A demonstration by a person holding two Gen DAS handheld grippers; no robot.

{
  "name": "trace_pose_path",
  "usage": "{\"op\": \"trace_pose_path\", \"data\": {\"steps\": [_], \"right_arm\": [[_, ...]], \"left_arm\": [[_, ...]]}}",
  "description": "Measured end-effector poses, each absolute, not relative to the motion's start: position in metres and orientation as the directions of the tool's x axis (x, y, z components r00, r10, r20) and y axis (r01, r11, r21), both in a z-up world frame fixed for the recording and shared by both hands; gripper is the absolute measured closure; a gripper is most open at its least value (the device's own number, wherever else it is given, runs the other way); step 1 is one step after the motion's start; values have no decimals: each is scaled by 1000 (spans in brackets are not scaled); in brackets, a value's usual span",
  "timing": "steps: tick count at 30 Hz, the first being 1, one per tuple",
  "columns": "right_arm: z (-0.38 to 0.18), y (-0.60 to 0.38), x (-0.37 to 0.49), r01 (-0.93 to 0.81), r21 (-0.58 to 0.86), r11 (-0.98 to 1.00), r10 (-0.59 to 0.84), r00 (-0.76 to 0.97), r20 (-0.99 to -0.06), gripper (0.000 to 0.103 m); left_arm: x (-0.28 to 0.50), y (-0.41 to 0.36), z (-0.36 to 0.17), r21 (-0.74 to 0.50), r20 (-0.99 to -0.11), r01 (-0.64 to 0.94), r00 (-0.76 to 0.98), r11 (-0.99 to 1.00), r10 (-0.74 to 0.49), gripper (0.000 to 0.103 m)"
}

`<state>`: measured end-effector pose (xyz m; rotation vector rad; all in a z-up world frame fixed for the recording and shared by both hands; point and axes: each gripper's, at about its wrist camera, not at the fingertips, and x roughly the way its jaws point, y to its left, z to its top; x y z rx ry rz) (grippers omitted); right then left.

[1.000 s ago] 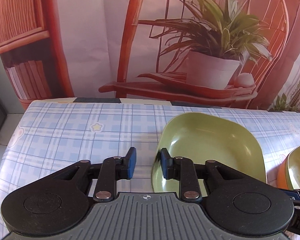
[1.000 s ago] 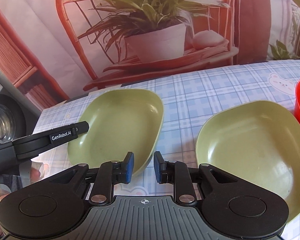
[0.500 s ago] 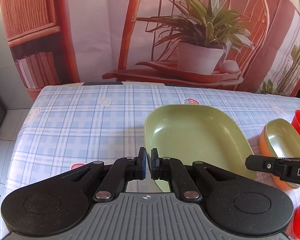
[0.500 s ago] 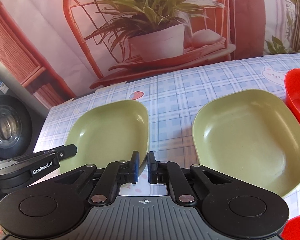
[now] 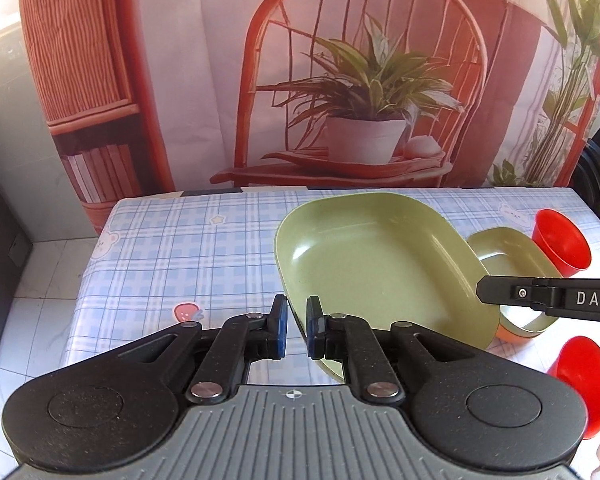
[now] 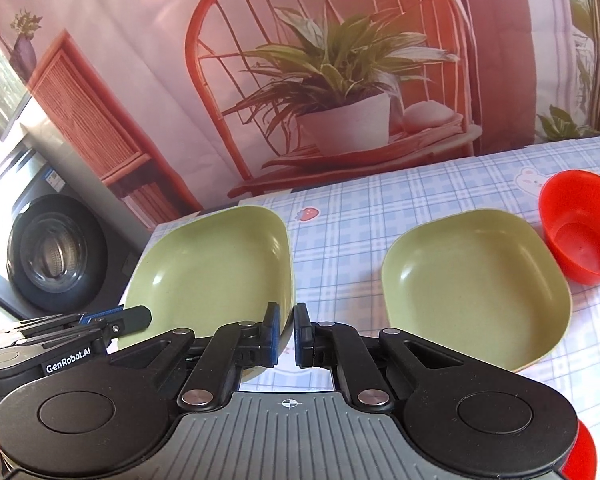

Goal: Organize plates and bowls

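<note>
With my left gripper [image 5: 294,328] and right gripper [image 6: 285,334] both pinching the near rim of the square pale-green plastic plate [image 5: 376,260], raised off the checked tablecloth [image 5: 188,248], I'd keep it level toward its twin [image 6: 474,280].

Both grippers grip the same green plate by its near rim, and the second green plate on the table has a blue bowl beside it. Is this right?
Not quite: the bowl is red, not blue, as the right wrist view shows. The rest holds: the left gripper and right gripper pinch one green plate; the second green plate lies beside that bowl.
</note>
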<state>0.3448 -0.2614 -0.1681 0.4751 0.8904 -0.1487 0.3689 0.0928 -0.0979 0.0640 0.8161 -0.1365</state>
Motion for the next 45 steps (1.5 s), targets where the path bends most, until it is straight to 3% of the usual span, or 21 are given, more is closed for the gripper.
{"op": "trace_pose_path", "data": {"steps": [19,33,45], "right_arm": [[-158,-402,280,430,303,851,-60,651,-757,98],[-197,-418,280,471,294,831,-73,617,-783,98],[-207,-414,280,472,251,845,-96,596,-797,98]], "left_arm": [[360,-50,-102,-55,-704,301,664,952,-251,87],[384,-81,-152,-12,-768,300,608,954,-201,87],[391,-85,-166,37,-766,311,620,950,-173,88]]}}
